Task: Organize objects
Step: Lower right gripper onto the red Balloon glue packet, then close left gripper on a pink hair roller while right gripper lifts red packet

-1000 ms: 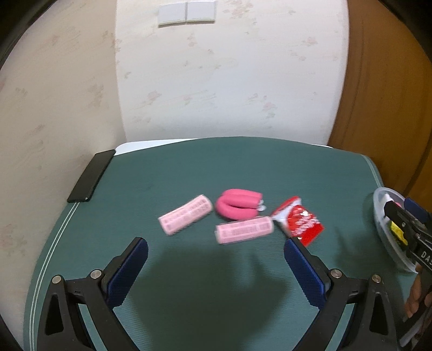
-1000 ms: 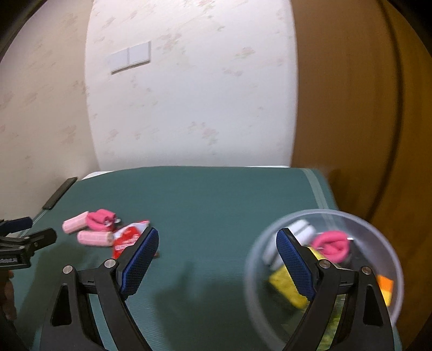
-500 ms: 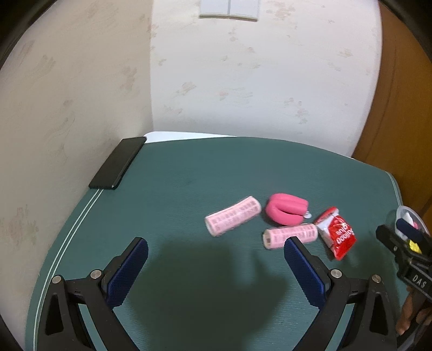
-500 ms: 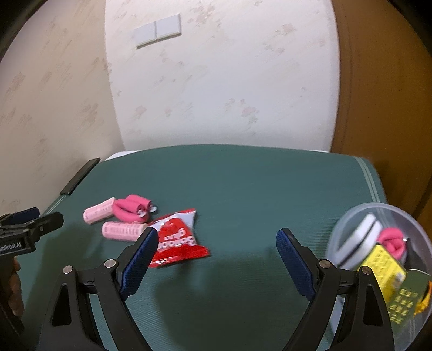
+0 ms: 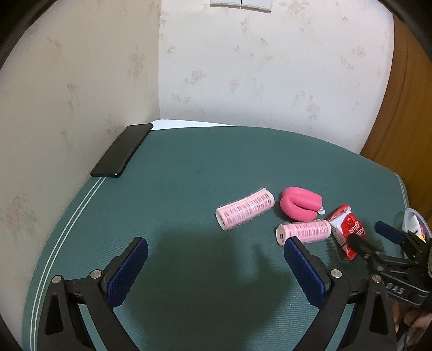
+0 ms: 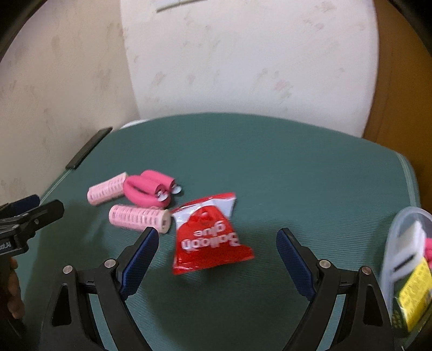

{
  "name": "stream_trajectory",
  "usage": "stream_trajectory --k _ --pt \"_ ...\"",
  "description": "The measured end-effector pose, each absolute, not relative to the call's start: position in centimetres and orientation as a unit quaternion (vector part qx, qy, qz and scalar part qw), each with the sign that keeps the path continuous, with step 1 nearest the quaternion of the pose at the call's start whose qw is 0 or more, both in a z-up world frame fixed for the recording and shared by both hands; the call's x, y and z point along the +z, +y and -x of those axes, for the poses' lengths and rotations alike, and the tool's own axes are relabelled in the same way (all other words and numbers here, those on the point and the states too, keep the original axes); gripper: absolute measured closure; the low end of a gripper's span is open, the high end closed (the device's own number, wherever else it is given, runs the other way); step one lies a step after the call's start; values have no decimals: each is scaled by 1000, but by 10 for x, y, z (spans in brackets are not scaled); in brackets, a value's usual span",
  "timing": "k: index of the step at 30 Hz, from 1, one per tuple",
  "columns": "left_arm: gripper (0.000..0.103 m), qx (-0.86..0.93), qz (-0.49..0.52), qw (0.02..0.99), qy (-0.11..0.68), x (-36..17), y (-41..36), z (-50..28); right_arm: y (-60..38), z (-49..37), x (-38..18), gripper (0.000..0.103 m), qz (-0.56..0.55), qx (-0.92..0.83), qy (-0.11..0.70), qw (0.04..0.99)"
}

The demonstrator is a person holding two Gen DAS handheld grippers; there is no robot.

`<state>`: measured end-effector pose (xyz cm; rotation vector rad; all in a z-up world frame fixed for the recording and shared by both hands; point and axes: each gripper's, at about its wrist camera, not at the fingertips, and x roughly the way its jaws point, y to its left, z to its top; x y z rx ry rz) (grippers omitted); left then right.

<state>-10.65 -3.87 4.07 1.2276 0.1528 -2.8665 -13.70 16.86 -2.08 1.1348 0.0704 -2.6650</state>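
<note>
Right tongs (image 6: 217, 249) spread wide, empty, hovering over red glue packet (image 6: 209, 233) lying flat on green bench (image 6: 297, 175). Left tongs (image 5: 216, 259) also wide open, nothing held, above bare bench. Two pale pink rollers (image 5: 245, 208) (image 5: 303, 231) and folded pink foam curler (image 5: 300, 203) clustered just left of packet. Clear container (image 6: 405, 259) at bench's right edge, holding yellow box and white item. Black phone (image 5: 121, 154) by wall.

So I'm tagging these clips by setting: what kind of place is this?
Probably a room in a home: floral wallpaper, a wall switch, and a green mat with pink hair rollers.
</note>
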Motion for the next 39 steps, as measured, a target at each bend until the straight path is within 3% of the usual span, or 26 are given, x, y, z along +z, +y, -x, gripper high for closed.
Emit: stream_trajectory --k 1,6,8,39 --pt "1 -918 -394 9 48 40 -38 107 165 141 -24 17 -397 -909 30 124" --pt "1 -917 -397 6 43 38 -35 107 159 153 -36 43 -429 -894 34 126" --pt "1 -916 -398 5 42 38 -34 108 157 155 -39 47 -434 -891 35 125" --pt "1 -895 -445 -8 1 12 47 134 229 85 2 51 -353 -929 13 108"
